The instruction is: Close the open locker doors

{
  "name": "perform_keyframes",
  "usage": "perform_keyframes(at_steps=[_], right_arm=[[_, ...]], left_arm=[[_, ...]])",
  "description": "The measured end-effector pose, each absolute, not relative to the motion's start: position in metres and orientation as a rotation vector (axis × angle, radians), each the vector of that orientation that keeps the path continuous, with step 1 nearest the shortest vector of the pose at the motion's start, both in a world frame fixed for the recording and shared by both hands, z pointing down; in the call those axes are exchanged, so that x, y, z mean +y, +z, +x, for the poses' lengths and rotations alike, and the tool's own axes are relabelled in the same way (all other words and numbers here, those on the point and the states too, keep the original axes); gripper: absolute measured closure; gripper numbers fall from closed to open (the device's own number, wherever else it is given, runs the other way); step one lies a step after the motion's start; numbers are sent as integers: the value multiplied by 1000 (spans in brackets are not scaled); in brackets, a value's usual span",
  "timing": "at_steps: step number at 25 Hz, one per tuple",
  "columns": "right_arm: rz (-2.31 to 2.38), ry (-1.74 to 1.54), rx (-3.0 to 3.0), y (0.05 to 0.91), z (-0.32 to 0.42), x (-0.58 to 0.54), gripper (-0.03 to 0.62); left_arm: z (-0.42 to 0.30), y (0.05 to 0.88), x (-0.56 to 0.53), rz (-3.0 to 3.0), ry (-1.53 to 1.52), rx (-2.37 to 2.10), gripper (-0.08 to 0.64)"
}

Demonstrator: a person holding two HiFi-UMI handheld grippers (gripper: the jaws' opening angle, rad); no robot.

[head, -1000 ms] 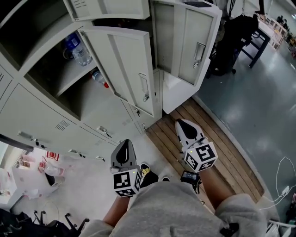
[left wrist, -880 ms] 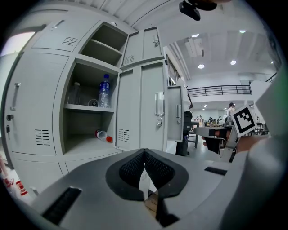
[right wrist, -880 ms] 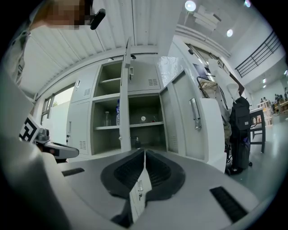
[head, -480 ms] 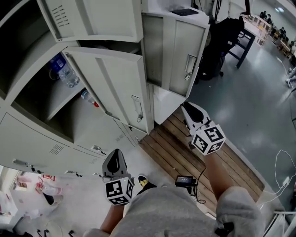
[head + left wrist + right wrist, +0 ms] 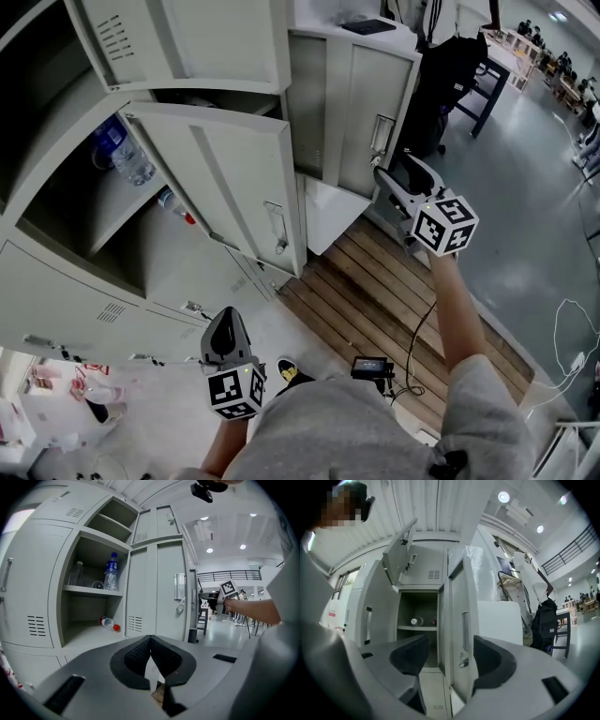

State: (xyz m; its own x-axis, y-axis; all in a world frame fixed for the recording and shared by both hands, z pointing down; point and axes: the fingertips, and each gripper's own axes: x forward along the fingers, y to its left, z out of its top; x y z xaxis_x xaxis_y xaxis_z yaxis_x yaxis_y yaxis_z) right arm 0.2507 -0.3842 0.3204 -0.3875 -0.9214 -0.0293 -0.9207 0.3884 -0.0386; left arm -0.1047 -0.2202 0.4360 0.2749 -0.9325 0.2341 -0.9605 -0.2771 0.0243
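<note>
Grey lockers fill the left of the head view. The middle locker door stands wide open with its handle at the free edge, and a farther door is open too. An upper door also hangs open. My right gripper is raised just below the farther door's handle; its jaws have just been opening and stand open with nothing gripped, a door's edge showing beyond them. My left gripper is low and shut, empty. It faces the open compartment with a blue bottle.
A bottle with a red cap lies on the lower shelf. A black bag and a dark table stand at the back right. Wooden floor boards run before the lockers, with a small device on a cable.
My right gripper has risen and moved up and right toward the farther door, and its jaws have opened. The left gripper has drifted slightly down and left in the head view.
</note>
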Motion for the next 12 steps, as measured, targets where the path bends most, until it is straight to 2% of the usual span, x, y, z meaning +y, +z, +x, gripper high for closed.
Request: perform_keyframes(at_steps=[3, 5, 6, 12], right_arm=[[-1682, -47, 2557, 320, 264, -398, 298], [-1678, -50, 2513, 317, 277, -406, 390], [-1677, -61, 2486, 315, 283, -409, 415], [-1635, -96, 2510, 315, 295, -425, 417]], left_arm=[[-108, 437, -218, 2369, 261, -1790, 554], [-109, 436, -217, 2365, 261, -1793, 554], [-109, 436, -217, 2364, 262, -1795, 554], [-114, 439, -214, 2346, 273, -1807, 554]])
